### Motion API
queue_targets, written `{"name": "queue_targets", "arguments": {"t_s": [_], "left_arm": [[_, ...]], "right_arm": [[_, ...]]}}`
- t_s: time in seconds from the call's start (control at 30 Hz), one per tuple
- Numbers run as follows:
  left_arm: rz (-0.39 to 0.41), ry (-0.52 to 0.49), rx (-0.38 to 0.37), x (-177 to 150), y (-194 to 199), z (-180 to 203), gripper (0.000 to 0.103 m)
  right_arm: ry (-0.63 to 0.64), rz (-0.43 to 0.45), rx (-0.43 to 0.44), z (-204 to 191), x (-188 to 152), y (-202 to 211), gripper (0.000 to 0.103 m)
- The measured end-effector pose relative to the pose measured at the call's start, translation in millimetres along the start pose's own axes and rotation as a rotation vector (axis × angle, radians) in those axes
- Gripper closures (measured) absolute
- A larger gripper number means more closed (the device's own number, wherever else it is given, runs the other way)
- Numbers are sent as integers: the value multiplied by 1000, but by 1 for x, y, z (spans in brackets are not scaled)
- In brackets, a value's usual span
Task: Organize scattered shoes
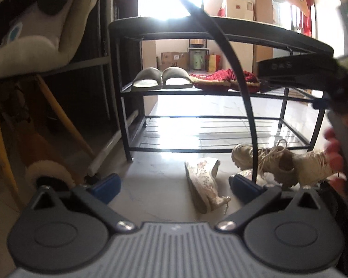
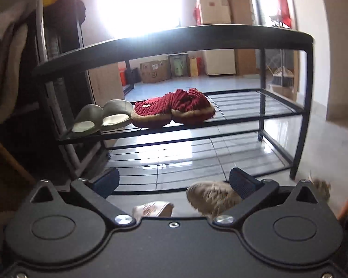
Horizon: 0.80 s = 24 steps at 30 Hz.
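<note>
Right gripper (image 2: 174, 183) open, shoe rack (image 2: 171, 38) ahead

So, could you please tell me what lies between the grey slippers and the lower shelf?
Nothing: beneath the grey slippers the lower shelf is bare wire, seen in both wrist views.

So the shoe rack (image 2: 220, 36) was all black, frame and wire shelves both. On its middle shelf sat a pair of grey-green slides (image 2: 104, 117) with pale cream insoles, and next to them a pair of deep red ribbed slippers (image 2: 176, 106) trimmed in tan fuzz. Down on the shiny pale grey tile floor (image 1: 155, 180) lay a cream flat (image 1: 204, 180) with a faint pinkish floral print, plus two beige lace-up sneakers (image 1: 276, 162) with off-white laces. Both grippers had black bodies with dark blue finger pads (image 1: 106, 185). Chair legs (image 1: 58, 115) on the left looked yellow-orange.
</note>
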<state>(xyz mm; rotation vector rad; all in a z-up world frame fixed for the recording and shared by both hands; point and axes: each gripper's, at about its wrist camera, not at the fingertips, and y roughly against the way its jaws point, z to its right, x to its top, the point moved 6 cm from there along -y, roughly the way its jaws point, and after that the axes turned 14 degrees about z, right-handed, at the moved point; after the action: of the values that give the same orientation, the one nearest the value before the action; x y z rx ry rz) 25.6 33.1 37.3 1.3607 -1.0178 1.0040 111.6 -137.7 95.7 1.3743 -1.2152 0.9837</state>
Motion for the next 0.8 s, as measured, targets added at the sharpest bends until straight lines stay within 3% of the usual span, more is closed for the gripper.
{"name": "queue_targets", "arguments": {"t_s": [0.3, 0.5, 0.8], "left_arm": [[-7, -8, 53, 11, 9, 4, 0], [-47, -1, 40, 6, 7, 10, 0], [-14, -62, 44, 3, 18, 19, 0]], "right_arm": [[-72, 14, -28, 33, -14, 59, 0], [-175, -12, -96, 66, -35, 82, 0], [-141, 94, -124, 74, -29, 106, 0]]}}
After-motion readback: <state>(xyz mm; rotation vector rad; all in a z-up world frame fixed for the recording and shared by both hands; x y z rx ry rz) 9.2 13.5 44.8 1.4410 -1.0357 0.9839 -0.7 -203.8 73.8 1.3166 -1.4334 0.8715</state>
